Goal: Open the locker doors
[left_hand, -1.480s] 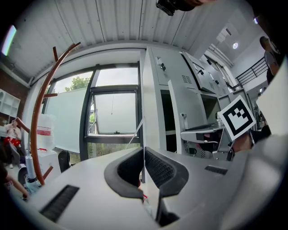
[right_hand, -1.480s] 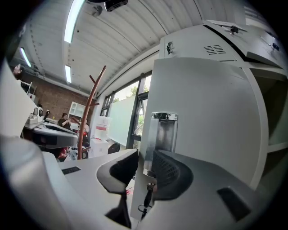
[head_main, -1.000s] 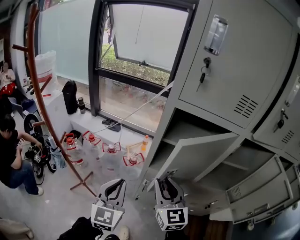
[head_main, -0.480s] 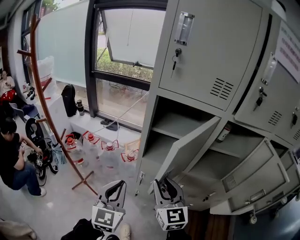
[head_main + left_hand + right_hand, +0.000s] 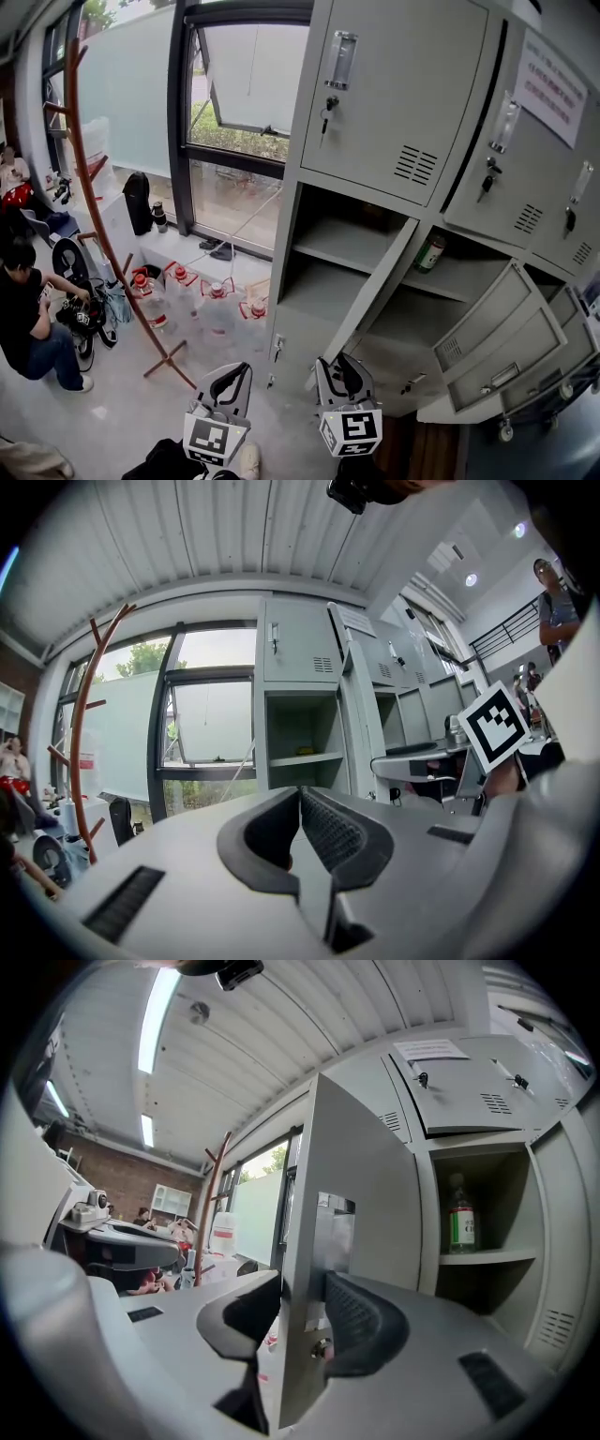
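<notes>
Locker doors [image 5: 403, 84]: grey steel, filling the head view from 12 to 4 o'clock. Three upper ones are closed and at least three lower ones are swung open.
Door at the claw: the open door [image 5: 373, 281] nearest the window [image 5: 239, 84] slants from centre down to 6 o'clock, ending at the right gripper [image 5: 339, 367].
Right claw: the jaws are parted and have just been opening. The door's edge [image 5: 298, 1269] stands between them, with a pad close on each face but no clear squeeze.
Left claw: the left gripper [image 5: 232, 373] is at 7 o'clock, its jaws closed together on nothing.
Writing: one paper notice [image 5: 551, 89] is on the second upper door at 2 o'clock, its print too small to read. Each gripper's cube carries a black-and-white square marker [image 5: 353, 428].
Keys: three, one hanging from each closed door's lock [image 5: 327, 105].
Bottle: one green bottle [image 5: 430, 253] with a red label, on a shelf at 3 o'clock. The label cannot be read in either view.
Jugs: four clear water jugs [image 5: 217, 298] with red caps stand on the floor at 8 o'clock.
Head view only: the jugs, a wooden coat stand [image 5: 73, 169] and a seated person [image 5: 23, 319] at 9 o'clock.
Left gripper view only: a standing person [image 5: 560, 602] at 2 o'clock.
Right gripper view only: a brick wall [image 5: 103, 1180] at 9 o'clock and ceiling light strips [image 5: 159, 1016] at 11 o'clock.
</notes>
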